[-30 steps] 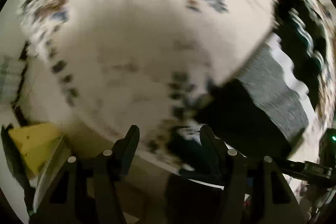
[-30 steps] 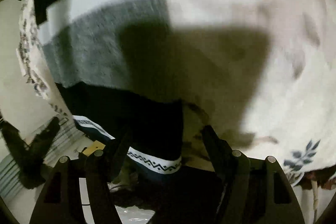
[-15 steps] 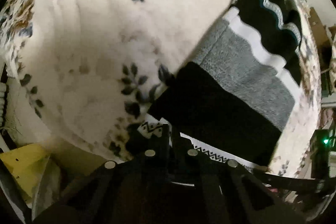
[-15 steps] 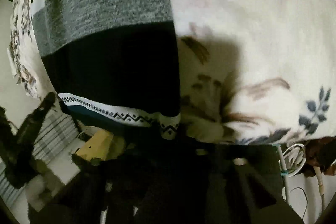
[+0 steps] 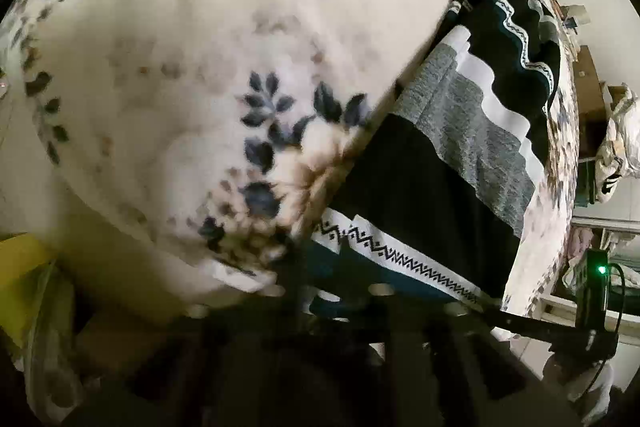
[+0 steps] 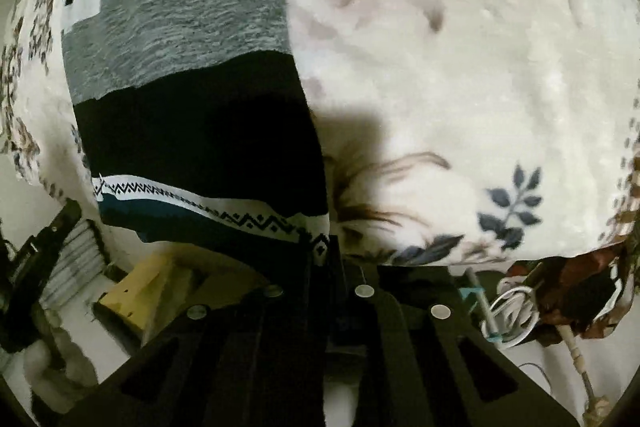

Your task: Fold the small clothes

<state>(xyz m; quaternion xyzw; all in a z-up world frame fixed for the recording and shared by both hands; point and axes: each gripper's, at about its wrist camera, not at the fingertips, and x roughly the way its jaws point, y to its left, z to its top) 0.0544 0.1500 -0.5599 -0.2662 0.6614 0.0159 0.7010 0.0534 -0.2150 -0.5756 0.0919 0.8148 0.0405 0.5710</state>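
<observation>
Right gripper [image 6: 325, 247] is clamped on the sweater [image 6: 192, 75] hem corner. Left gripper [image 5: 332, 267] jaws are opening around the other corner; grip unclear. Sweater lies flat on the blanket [image 6: 460, 59]. Both corners should be carried evenly toward the far edge.

A home bedroom: floral blanket [image 5: 200, 67] covers the bed

Dim, uneven light, hard shadow on the blanket [image 6: 460, 75], motion blur, dark fisheye-warped edges
</observation>
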